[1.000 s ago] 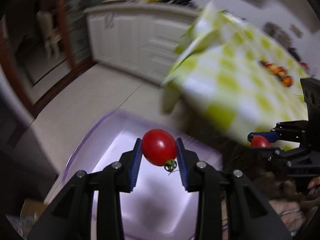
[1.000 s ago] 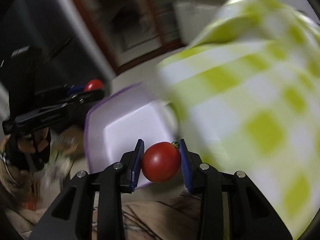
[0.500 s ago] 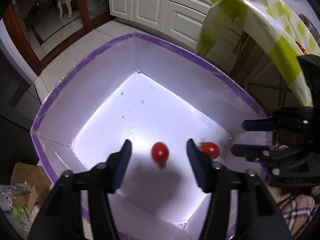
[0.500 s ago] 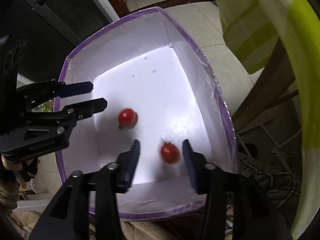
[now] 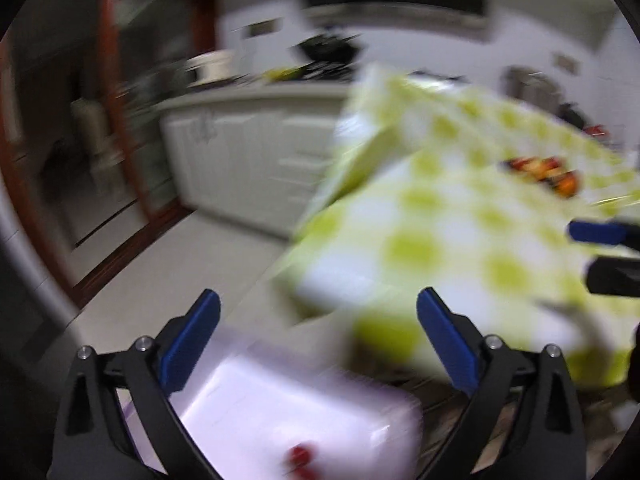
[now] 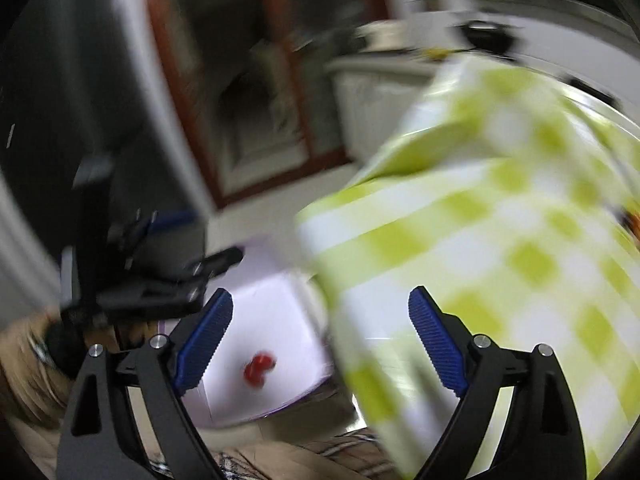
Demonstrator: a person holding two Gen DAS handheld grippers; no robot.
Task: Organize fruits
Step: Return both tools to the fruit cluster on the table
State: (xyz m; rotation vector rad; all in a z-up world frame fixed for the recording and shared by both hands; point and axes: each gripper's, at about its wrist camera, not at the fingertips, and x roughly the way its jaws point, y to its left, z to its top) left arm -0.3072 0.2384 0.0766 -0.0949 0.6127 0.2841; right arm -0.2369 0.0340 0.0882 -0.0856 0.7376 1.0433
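Both fisheye views were heavily motion-blurred. The left hand-held gripper [image 5: 318, 334], black plastic with ribbed blue pads, stood spread wide and released, grasping nothing. The right hand-held gripper [image 6: 320, 330], of the same build, was likewise spread wide and empty.

The small red cherry tomatoes [image 6: 259, 366] lay on the floor of the white, purple-edged, square-cornered box [image 6: 276, 312], seen at about 7 o'clock in the right view. They appeared to be touching, but blur hid their exact number. In the left view the same box [image 5: 320, 412] sat at 6 o'clock, with only a red smear of fruit [image 5: 299, 455] near the bottom edge.

A smooth, glossy cloth checked in lime green and white covered the desk [image 5: 460, 240] at 3 o'clock, draping at its corner. Only the left view showed a cluster of red and orange fruit [image 5: 544, 170] on that desk at 2 o'clock. Only the right view showed the person's hand [image 6: 36, 360] behind the left tool at 8 o'clock.
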